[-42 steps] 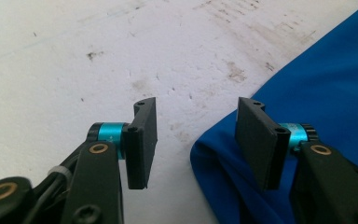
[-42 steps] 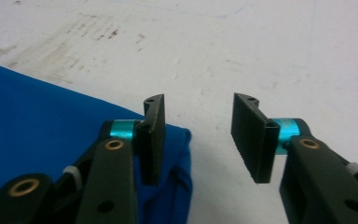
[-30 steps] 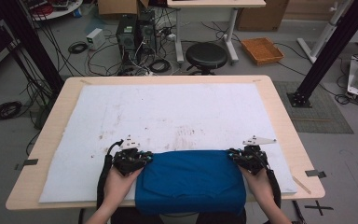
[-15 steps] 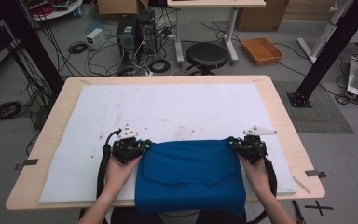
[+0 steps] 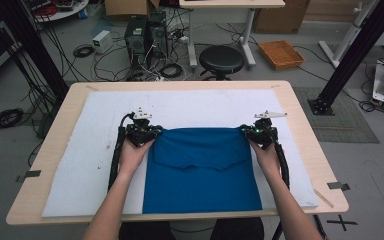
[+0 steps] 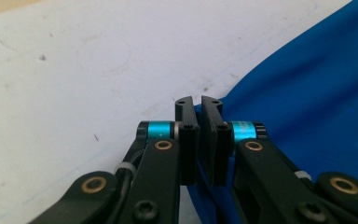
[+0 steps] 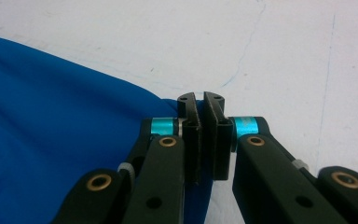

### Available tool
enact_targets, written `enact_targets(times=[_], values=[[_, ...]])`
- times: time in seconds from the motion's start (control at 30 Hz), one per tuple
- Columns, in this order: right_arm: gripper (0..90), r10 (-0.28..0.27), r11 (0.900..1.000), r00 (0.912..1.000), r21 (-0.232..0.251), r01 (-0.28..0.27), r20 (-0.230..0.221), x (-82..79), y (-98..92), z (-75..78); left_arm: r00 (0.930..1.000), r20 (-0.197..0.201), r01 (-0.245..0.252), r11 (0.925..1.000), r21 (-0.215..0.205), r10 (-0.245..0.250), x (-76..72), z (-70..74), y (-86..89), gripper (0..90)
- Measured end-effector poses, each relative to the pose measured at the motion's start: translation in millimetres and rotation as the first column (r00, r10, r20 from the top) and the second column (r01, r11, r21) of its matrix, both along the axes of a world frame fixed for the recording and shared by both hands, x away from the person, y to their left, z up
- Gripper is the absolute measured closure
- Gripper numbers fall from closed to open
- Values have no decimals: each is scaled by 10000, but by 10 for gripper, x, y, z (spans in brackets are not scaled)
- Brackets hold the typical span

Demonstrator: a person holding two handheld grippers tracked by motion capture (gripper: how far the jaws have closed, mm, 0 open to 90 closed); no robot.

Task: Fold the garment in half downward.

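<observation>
A blue cloth (image 5: 202, 170) lies spread on the white mat (image 5: 95, 165), with a folded flap across its middle. My left gripper (image 5: 152, 132) is shut on the cloth's far left corner, and my right gripper (image 5: 245, 131) is shut on its far right corner. In the left gripper view the jaws (image 6: 196, 100) stand pressed together with a sliver of blue cloth (image 6: 307, 93) pinched between them. The right gripper view has the same grip (image 7: 200, 97), with the cloth (image 7: 51, 116) trailing off to the left. The far edge is stretched taut between the two grippers.
The mat covers most of the wooden table (image 5: 55, 145). Bare mat lies beyond the grippers and on both sides of the cloth. On the floor behind stand a black stool (image 5: 221, 59), computer towers (image 5: 145, 32) with cables, and an orange tray (image 5: 281, 53).
Both grippers have moved away from the person toward the table's middle, a little upward, drawing the cloth's far edge along. More of the cloth now lies spread on the mat.
</observation>
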State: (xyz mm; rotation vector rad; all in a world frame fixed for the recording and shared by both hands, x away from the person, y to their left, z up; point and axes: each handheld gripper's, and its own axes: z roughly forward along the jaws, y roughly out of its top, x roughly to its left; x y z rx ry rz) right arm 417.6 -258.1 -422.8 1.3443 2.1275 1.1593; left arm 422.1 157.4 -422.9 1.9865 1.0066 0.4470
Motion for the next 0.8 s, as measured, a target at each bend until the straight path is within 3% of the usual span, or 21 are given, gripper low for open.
enact_targets(times=[0.17, 0.37, 0.47, 0.53, 0.6, 0.7, 0.8], values=[[862, -78, 9999, 10000, -91, 78, -52, 90, 22, -30, 9997, -262, -16, 9999, 137, 19, 73, -85, 3, 853], [819, -256, 9983, 9997, -532, 254, -40, 82, 59, -55, 9998, -200, -62, 9994, 354, 69, 101, -91, -40, 828], [744, -392, 9973, 9991, -623, 400, 129, 64, 58, -36, 9984, -2, -568, 9981, 221, 569, 68, -35, -14, 643], [678, -482, 9977, 9986, -469, 491, 198, 42, 27, -19, 9973, 164, -716, 9974, 99, 714, 19, 17, 30, 629], [657, -526, 9980, 9983, -342, 534, 235, 14, -12, -2, 9947, 325, -971, 9953, -52, 972, -60, 72, 69, 559], [610, -651, 9976, 9971, -219, 660, 398, -79, -75, 40, 9928, 257, -1160, 9929, -253, 1166, -193, 129, 117, 495], [588, -644, 9979, 9970, -10, 645, 441, -192, -135, 70, 9927, 67, -1206, 9926, -148, 1208, -390, 158, 151, 452]])
